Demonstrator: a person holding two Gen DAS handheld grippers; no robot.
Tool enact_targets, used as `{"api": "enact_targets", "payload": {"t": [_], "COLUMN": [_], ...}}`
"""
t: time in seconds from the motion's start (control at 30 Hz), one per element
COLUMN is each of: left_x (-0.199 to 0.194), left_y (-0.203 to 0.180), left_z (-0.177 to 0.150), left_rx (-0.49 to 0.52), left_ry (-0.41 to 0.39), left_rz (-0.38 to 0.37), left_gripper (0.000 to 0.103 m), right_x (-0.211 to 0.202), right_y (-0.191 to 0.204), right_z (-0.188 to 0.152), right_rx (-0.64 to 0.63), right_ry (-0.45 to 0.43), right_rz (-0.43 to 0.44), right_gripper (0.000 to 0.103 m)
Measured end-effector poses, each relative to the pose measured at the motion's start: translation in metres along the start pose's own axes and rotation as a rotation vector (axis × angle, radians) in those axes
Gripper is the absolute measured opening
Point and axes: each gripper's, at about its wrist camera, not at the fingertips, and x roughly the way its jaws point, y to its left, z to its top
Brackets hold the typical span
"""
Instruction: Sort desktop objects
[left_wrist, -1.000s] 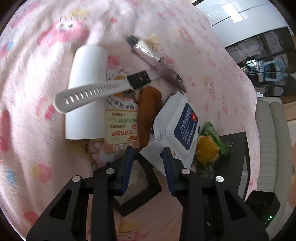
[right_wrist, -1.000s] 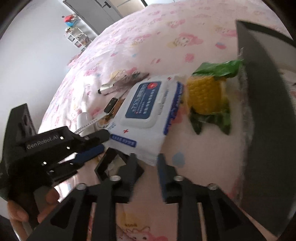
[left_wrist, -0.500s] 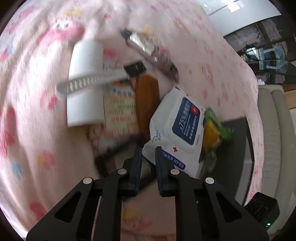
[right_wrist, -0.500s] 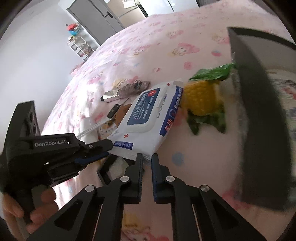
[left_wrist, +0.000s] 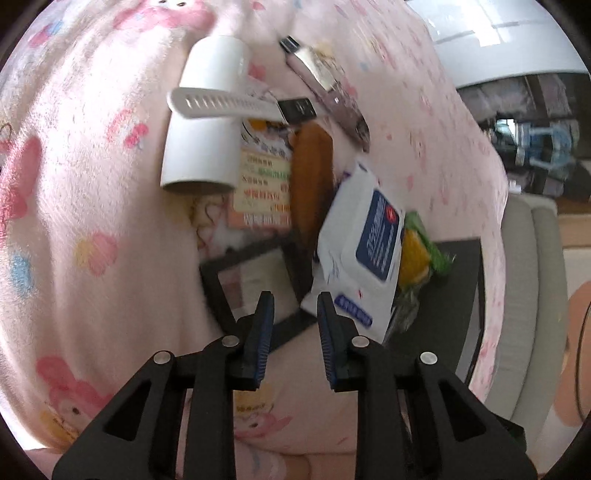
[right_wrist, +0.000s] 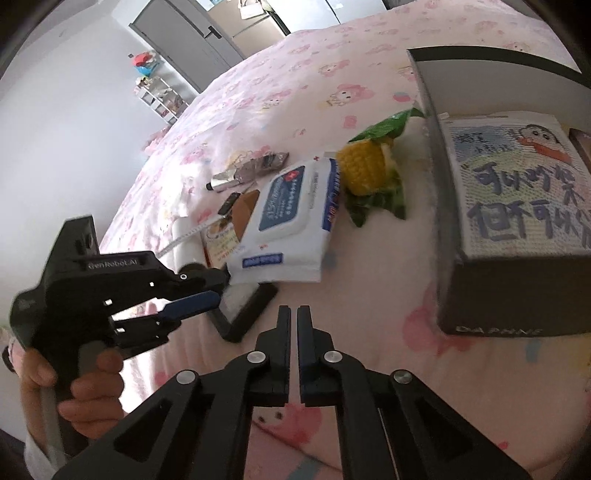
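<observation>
In the left wrist view, going left to right, a white cylinder (left_wrist: 207, 122) lies at upper left with a white watch strap (left_wrist: 225, 105) across it, then a printed leaflet (left_wrist: 264, 184), an orange-brown comb (left_wrist: 312, 177), a silvery tube (left_wrist: 325, 88) above them, a black picture frame (left_wrist: 255, 284) at centre, a pack of wet wipes (left_wrist: 362, 254) overlapping the frame's right corner, and a corn toy (left_wrist: 415, 258) against a dark box (left_wrist: 454, 295) at right. The left gripper (left_wrist: 295, 306) hangs at lower centre with its fingers spread and nothing between them, aimed at the frame's near edge and the wipes' corner. The right gripper (right_wrist: 293, 317) sits at lower centre of its own view, fingers pressed almost together and empty, with the box holding a cartoon-printed item (right_wrist: 517, 184) at its right. The likely step is lifting the wipes or the frame toward the box; since they overlap, the fingers should straddle only one edge, and the soft wipes need a deep, firm bite. Half a second earlier the left fingers were nearly closed at the wipes' corner; now they stand apart and the pack lies free, while the right fingers remain closed.
</observation>
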Motion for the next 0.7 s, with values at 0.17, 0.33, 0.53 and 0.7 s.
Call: {"api": "enact_targets", "payload": {"t": [0.17, 0.33, 0.53, 0.7], "left_x": [0.006, 0.011, 0.016, 0.015], "left_y": [0.001, 0.001, 0.0, 0.0], "left_z": [0.006, 0.011, 0.011, 0.011], "left_rx": [-0.017, -0.031, -0.005, -0.009], "left_ry": [-0.004, -0.008, -0.005, -0.004], "left_rz": [-0.021, -0.038, -0.004, -0.011], "left_gripper": [0.022, 0.022, 0.022, 0.022], "right_x": [0.016, 0.03, 0.051, 0.043], "right_y": [0.001, -0.003, -0.004, 0.011], "right_z": [0.017, 0.027, 0.032, 0.021], "right_rx": [0.005, 0.043, 0.056, -0.059], "right_ry": [-0.002, -0.014, -0.021, -0.041], "right_rz": [-0.08, -0.029, 0.003, -0.048], "right_gripper": [0.032, 0.035, 0.014, 0.005]}}
